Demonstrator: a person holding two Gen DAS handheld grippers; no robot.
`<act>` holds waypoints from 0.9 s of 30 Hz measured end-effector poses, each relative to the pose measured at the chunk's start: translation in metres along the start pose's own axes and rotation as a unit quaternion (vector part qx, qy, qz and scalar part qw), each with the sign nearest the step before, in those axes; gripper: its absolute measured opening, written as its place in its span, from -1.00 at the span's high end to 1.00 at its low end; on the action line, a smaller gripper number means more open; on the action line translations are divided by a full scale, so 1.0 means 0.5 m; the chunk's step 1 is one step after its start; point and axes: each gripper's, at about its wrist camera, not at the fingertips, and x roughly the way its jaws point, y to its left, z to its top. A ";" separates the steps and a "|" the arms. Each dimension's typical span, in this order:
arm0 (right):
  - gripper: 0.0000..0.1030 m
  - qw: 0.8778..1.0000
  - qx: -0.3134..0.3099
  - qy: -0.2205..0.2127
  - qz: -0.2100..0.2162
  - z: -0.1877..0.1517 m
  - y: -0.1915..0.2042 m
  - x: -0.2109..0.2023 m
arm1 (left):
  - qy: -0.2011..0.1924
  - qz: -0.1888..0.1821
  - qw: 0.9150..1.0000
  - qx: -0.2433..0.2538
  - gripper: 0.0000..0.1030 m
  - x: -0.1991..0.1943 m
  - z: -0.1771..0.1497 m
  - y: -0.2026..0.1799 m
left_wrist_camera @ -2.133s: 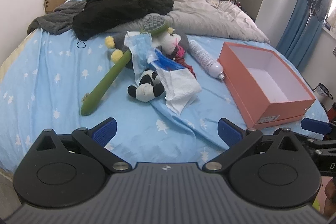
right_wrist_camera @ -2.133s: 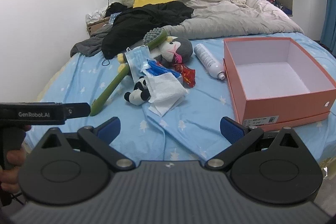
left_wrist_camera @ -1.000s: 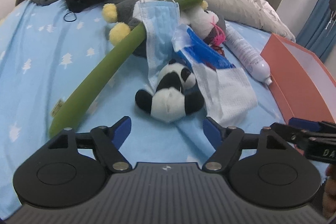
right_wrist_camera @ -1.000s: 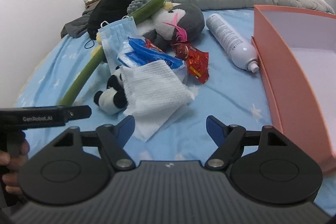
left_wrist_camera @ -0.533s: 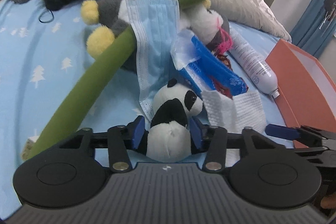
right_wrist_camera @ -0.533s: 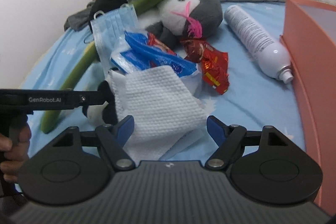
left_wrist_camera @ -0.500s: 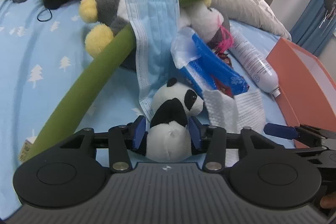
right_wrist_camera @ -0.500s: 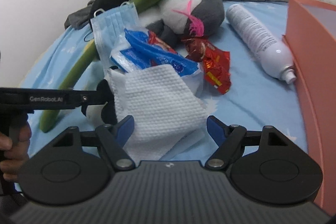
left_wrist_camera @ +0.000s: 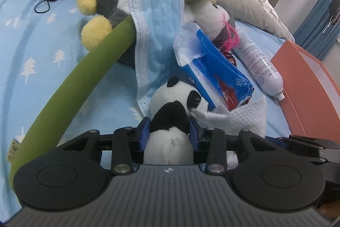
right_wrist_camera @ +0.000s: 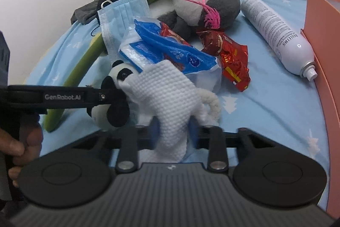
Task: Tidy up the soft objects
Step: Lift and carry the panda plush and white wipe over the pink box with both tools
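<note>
Lying on the pale blue tree-print bedsheet [left_wrist_camera: 25, 52], the small black-and-white plush panda [left_wrist_camera: 176, 114] sits clamped in the left gripper [left_wrist_camera: 169, 134], just beside the white waffle-textured cloth [right_wrist_camera: 170, 95] that the right gripper [right_wrist_camera: 172, 133] pinches. Half a second ago the right jaws stood wide apart; now they grip the cloth. Right of the panda, the orange cardboard box [left_wrist_camera: 306, 86] shows no visible contents.

Soft, even room light fills both views, brightest at the far right, and shadows on the pale blue tree-print bedsheet [left_wrist_camera: 25, 39] are faint. A small glare spot sits on the white cylindrical spray bottle [right_wrist_camera: 278, 35]. Fisheye distortion curves the edges, and the white waffle-textured cloth [right_wrist_camera: 170, 95] looks slightly blurred.
</note>
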 end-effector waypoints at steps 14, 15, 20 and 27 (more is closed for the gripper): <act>0.67 0.999 0.013 -0.031 -0.024 -0.032 0.018 -0.120 | -0.014 0.014 1.000 -0.021 0.15 -0.122 -0.074 -0.012; 0.67 0.999 0.015 -0.033 -0.026 -0.036 0.020 -0.130 | -0.016 0.013 1.000 -0.022 0.15 -0.133 -0.081 -0.015; 0.67 0.998 0.018 -0.041 -0.040 -0.060 0.030 -0.181 | -0.025 0.006 0.999 -0.024 0.15 -0.191 -0.107 -0.034; 0.67 0.996 0.027 -0.061 -0.058 -0.091 0.042 -0.272 | -0.038 -0.008 0.999 -0.025 0.15 -0.283 -0.138 -0.068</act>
